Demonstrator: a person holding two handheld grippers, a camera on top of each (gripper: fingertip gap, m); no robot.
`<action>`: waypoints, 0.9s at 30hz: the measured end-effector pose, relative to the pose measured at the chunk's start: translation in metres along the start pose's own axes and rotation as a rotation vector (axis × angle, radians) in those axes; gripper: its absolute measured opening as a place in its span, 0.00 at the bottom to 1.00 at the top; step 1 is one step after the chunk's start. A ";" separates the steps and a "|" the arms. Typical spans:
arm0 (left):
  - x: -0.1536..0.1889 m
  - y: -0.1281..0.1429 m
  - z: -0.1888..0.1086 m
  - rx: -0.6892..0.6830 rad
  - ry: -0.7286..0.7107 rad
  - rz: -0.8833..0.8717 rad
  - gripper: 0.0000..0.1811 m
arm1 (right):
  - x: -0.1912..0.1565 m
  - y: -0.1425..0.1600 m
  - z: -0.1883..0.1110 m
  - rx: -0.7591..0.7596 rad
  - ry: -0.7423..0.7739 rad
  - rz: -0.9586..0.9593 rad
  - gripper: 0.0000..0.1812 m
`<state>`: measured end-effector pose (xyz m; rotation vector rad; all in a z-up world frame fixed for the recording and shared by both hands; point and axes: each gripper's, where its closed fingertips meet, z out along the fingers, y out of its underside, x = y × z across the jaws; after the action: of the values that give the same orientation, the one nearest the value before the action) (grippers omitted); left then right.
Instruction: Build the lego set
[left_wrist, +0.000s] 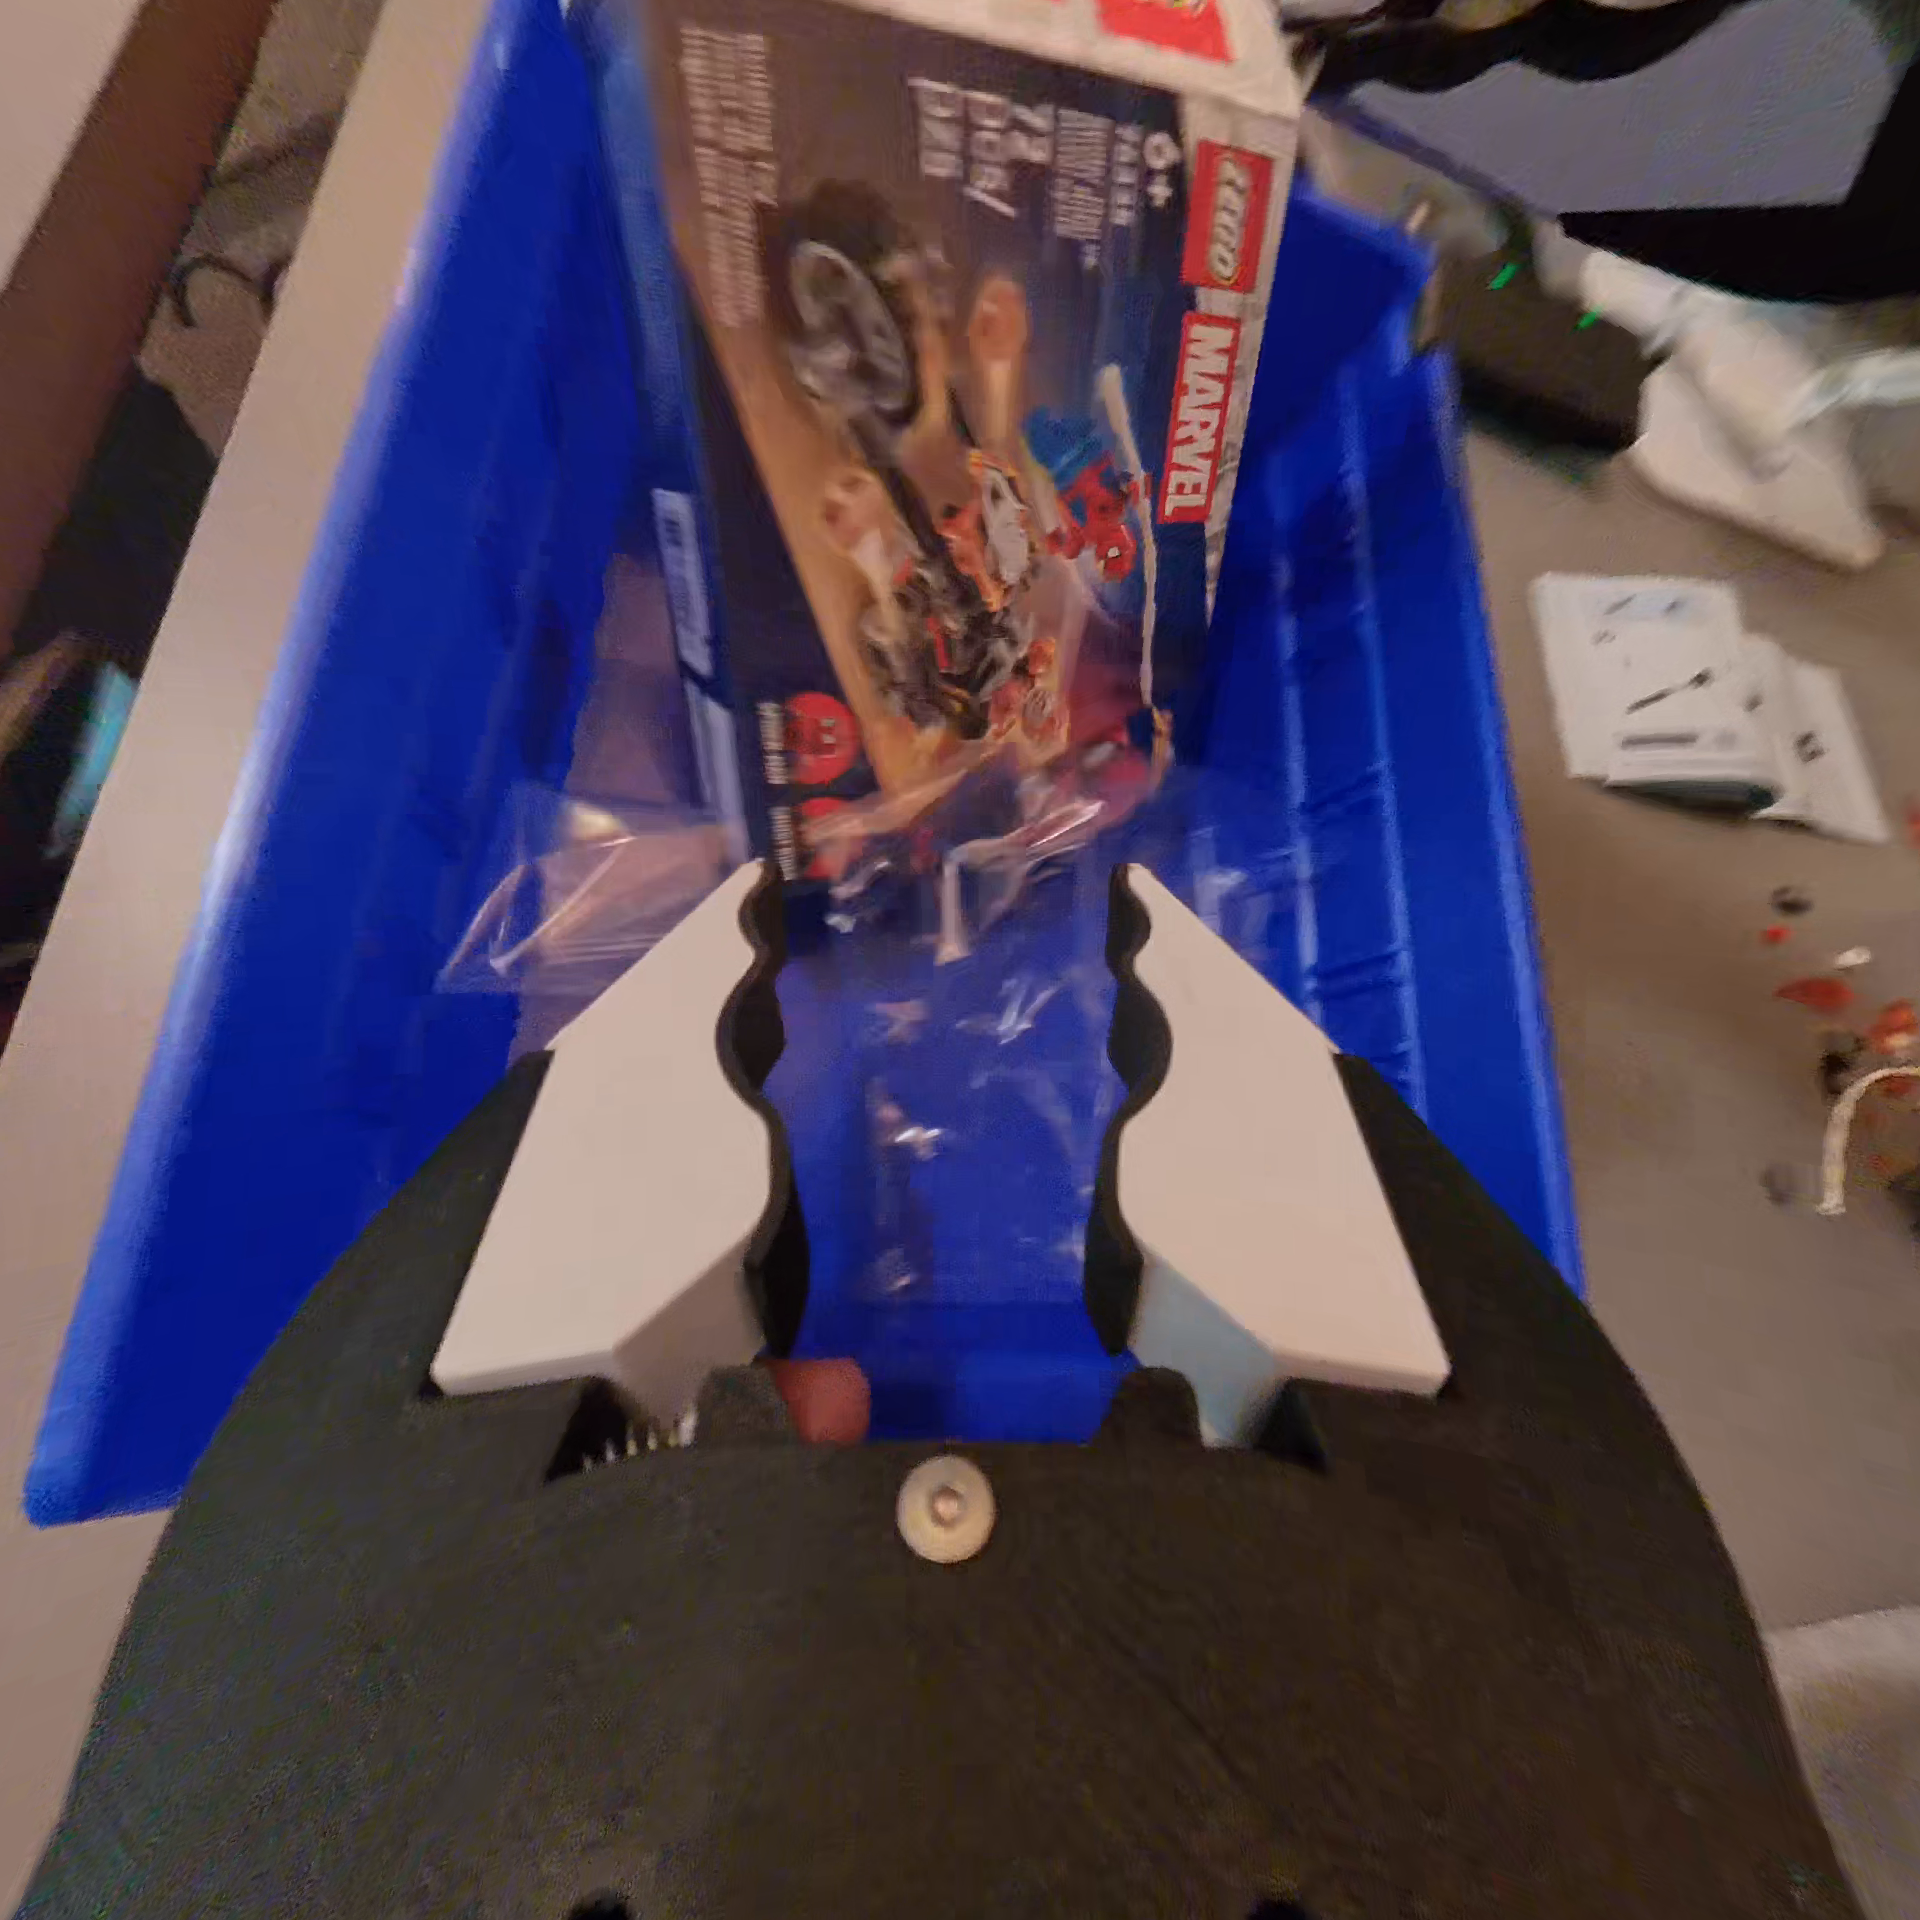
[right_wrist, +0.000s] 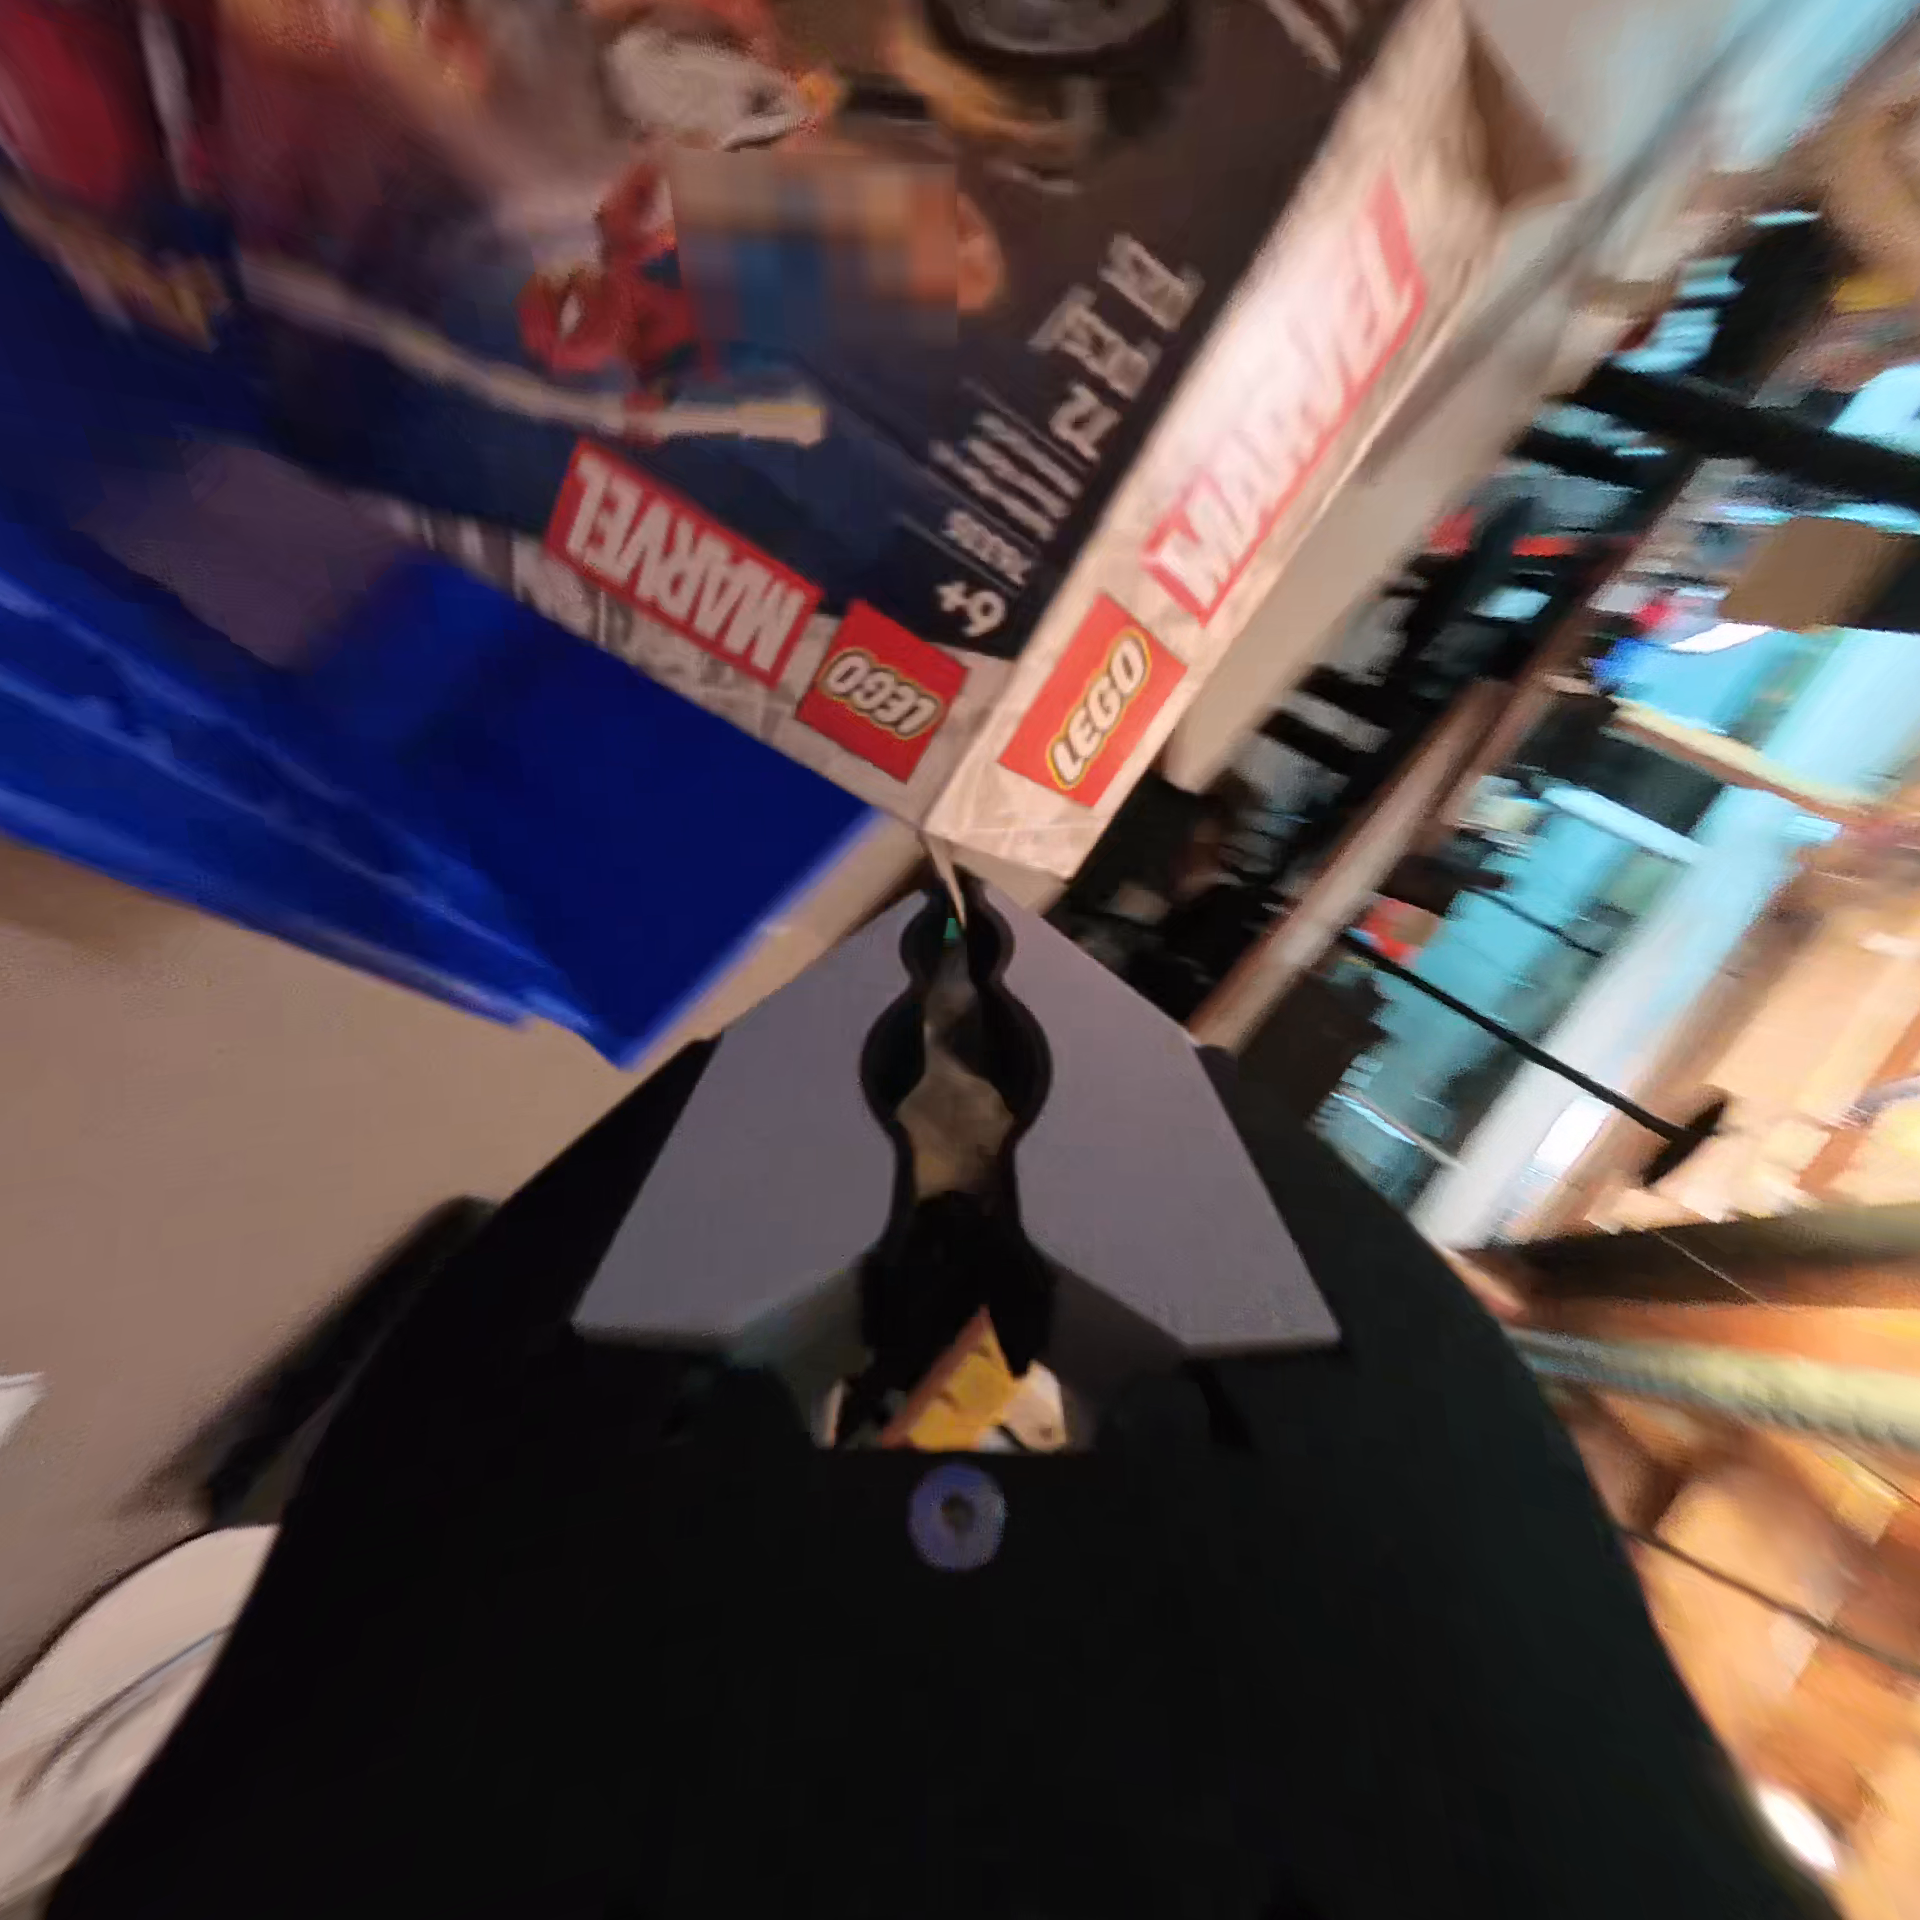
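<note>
My left gripper (left_wrist: 945, 883) is open, pointing into a blue plastic bin (left_wrist: 343, 831). Clear plastic bags (left_wrist: 582, 904) lie in the bin in front of and under its fingers; the pads do not press on them. The lego set box (left_wrist: 987, 416) leans tilted into the far part of the bin, its lower end among the bags. In the right wrist view my right gripper (right_wrist: 951, 909) is shut on a thin cardboard flap at the corner of the box (right_wrist: 727, 416), which fills the upper part of that view above the blue bin (right_wrist: 416, 748). Both views are blurred.
On the beige table right of the bin lie white instruction booklets (left_wrist: 1683, 696) and several small red and orange loose pieces (left_wrist: 1860, 1029). Dark items and white cloth (left_wrist: 1766, 436) lie at the far right. Shelving (right_wrist: 1558, 727) stands behind the box.
</note>
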<state>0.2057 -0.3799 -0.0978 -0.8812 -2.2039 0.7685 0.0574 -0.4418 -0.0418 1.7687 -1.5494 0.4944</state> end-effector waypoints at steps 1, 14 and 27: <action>0.004 -0.006 -0.004 0.037 0.031 -0.016 0.35 | 0.015 0.006 -0.015 0.002 0.106 -0.009 0.00; 0.108 -0.083 -0.087 0.553 0.445 0.101 0.42 | 0.022 0.034 -0.247 0.163 0.942 0.222 0.00; 0.239 -0.047 -0.106 0.429 0.951 0.342 0.52 | -0.095 0.076 -0.315 0.106 0.969 0.606 0.00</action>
<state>0.1279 -0.2004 0.0824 -1.1019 -1.0294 0.7215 0.0187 -0.1486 0.1215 0.8124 -1.2798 1.4809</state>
